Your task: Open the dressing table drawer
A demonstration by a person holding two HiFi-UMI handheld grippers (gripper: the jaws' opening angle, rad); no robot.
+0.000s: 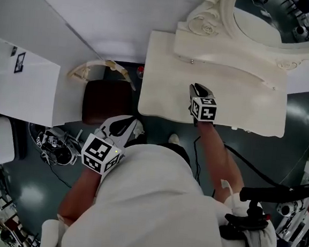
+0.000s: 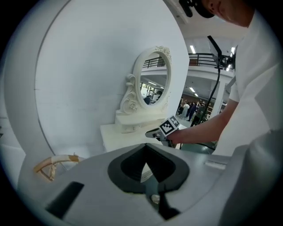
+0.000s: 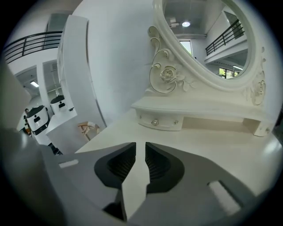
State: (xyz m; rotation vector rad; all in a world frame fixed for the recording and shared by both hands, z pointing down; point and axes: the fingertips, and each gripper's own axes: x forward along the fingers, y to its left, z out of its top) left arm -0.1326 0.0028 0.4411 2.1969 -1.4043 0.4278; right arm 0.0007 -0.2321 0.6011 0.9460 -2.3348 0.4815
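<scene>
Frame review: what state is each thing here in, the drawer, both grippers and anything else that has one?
drawer: closed, knob not touched.
right gripper: open, nothing between the jaws, aimed toward the drawer.
left gripper: shut, holding nothing.
mirror: upright at the back of the table.

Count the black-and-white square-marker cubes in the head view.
2. One on the left gripper, by the person's white shirt; one on the right gripper, over the cream dressing table.

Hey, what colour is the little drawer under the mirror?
Cream white. The drawer shows best in the right gripper view.
</scene>
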